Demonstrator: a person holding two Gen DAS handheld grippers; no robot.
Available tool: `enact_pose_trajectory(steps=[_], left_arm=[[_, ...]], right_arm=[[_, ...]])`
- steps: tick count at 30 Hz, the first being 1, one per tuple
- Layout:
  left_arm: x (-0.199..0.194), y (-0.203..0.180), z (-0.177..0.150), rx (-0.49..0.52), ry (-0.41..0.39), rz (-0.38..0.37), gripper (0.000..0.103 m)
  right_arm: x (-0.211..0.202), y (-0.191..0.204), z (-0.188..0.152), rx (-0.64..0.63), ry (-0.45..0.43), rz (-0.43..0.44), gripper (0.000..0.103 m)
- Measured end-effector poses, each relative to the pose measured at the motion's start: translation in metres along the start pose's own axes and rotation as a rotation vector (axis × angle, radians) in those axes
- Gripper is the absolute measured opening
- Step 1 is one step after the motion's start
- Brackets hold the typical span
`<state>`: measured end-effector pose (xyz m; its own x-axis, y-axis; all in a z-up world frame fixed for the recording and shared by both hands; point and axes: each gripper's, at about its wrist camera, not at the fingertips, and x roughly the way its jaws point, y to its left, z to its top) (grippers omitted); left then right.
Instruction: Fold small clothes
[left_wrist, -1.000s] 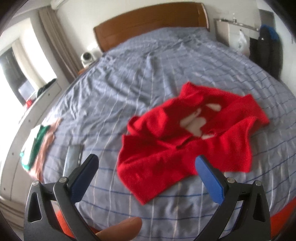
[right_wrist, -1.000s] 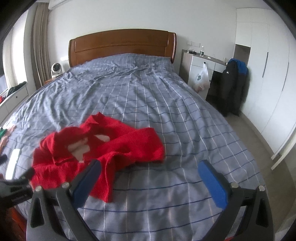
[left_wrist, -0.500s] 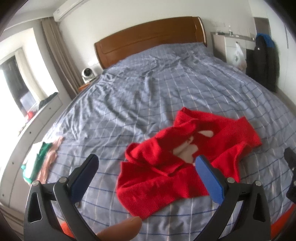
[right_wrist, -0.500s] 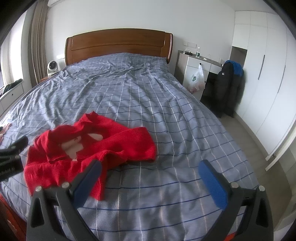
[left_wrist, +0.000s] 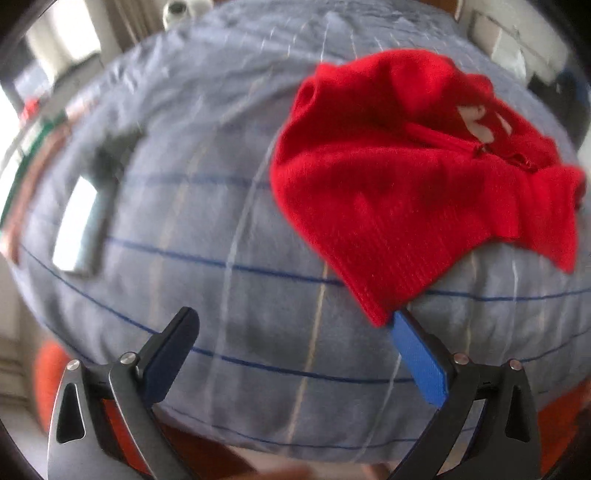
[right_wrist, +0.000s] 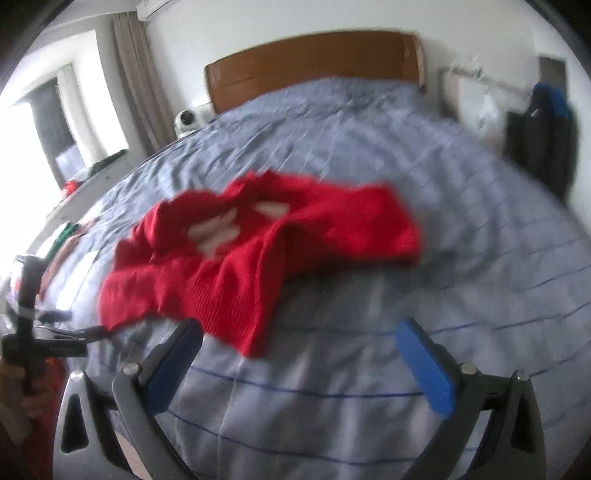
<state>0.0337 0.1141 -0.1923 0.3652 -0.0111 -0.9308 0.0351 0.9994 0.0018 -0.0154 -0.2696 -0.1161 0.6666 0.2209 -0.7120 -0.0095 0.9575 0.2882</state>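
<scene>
Sweater: the red sweater (left_wrist: 417, 184) lies crumpled on the checked duvet (left_wrist: 221, 221), near the bed's foot.
Left gripper (left_wrist: 291, 332): spread; since half a second ago it has dropped close, its blue pad at the hem corner.
Right gripper (right_wrist: 299, 339): spread, now nearer the lower edge.
Phone (left_wrist: 79, 225): back in view at left.

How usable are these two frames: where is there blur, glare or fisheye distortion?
Left wrist: motion blur smears the left side, where a phone-like object glares white; the sweater knit stays fairly sharp; the bed bulges from fisheye. Right wrist: blur all over, sweater edges smeared; the window at left is blown out.
</scene>
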Motion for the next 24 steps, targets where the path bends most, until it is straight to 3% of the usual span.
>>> enact_pose_trajectory(steps=[4,5,6,8,9,11,12,14,17,19,21,23,24], left_arm=[[0.007,-0.006,0.005,-0.011,0.015,-0.026,0.103],[0.004,-0.007,0.006,-0.01,0.012,-0.037,0.103],[0.001,-0.007,0.007,-0.009,0.008,-0.047,0.103],[-0.011,-0.005,0.014,-0.006,-0.008,-0.053,0.103],[-0.021,-0.004,0.02,-0.001,-0.025,-0.055,0.103],[-0.038,-0.007,0.036,0.021,-0.062,-0.067,0.103],[-0.049,-0.014,0.049,0.038,-0.083,-0.084,0.103],[-0.061,-0.036,0.079,0.087,-0.117,-0.118,0.103],[-0.055,-0.086,0.122,0.189,-0.117,-0.165,0.103],[-0.024,-0.115,0.148,0.256,-0.084,-0.164,0.103],[0.012,-0.136,0.162,0.264,-0.026,-0.096,0.102],[0.036,-0.145,0.171,0.263,-0.015,0.004,0.088],[0.038,-0.145,0.171,0.265,-0.026,0.016,0.087]], right_arm=[[0.043,-0.006,0.013,0.126,0.051,0.162,0.102],[0.05,-0.007,0.016,0.136,0.068,0.184,0.095],[0.055,-0.007,0.016,0.133,0.083,0.19,0.07],[0.06,-0.002,0.014,0.087,0.139,0.177,0.035],[0.056,0.0,0.01,0.047,0.168,0.139,0.032],[0.041,0.005,-0.002,-0.025,0.186,0.084,0.035],[0.03,0.004,-0.005,-0.049,0.187,0.059,0.054],[0.007,-0.003,-0.001,-0.06,0.156,-0.004,0.081],[-0.008,0.0,0.039,-0.092,0.081,-0.027,0.081],[0.009,0.01,0.081,-0.158,0.057,-0.037,0.082],[0.042,0.012,0.11,-0.201,0.105,-0.036,0.09],[0.095,0.013,0.126,-0.219,0.193,0.0,0.09],[0.119,0.014,0.125,-0.221,0.259,0.04,0.086]])
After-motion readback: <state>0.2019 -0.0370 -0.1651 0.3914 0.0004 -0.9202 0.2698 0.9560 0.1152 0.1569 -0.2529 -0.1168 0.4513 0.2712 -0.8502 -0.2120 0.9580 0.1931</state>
